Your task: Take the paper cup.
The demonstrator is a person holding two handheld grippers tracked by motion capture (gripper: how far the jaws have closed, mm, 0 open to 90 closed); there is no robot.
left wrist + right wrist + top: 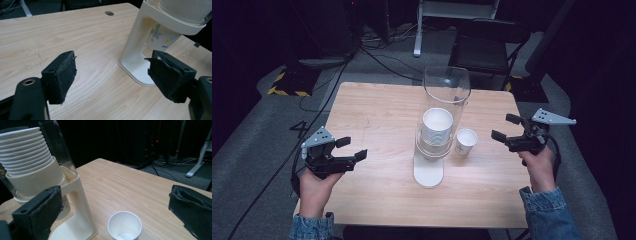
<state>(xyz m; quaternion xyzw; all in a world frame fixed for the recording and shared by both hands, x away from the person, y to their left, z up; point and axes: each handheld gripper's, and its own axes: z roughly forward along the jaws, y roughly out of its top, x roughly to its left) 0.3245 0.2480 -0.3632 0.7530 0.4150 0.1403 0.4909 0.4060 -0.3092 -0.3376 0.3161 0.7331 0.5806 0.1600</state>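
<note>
A white cup dispenser (pixel 429 172) with a clear tube stands in the middle of the wooden table (pixel 377 115). Inside the tube sits a stack of white paper cups (pixel 437 125). One paper cup (pixel 466 141) stands upright just right of the dispenser, empty. My left gripper (pixel 352 148) hovers at the front left, open, nothing between its jaws. My right gripper (pixel 506 127) is at the right, open and apart from the cup. In the right gripper view the cup (pixel 124 226) lies below and between the wide-open jaws, beside the dispenser (pixel 75 195). The left gripper view looks at the dispenser's foot (pixel 135 67).
A black chair (pixel 482 50) stands behind the table's far edge. Cables (pixel 377 55) run over the grey floor, and a white stand leg (pixel 418 30) rises at the back. The table has a cable hole (pixel 109 13) near its far edge.
</note>
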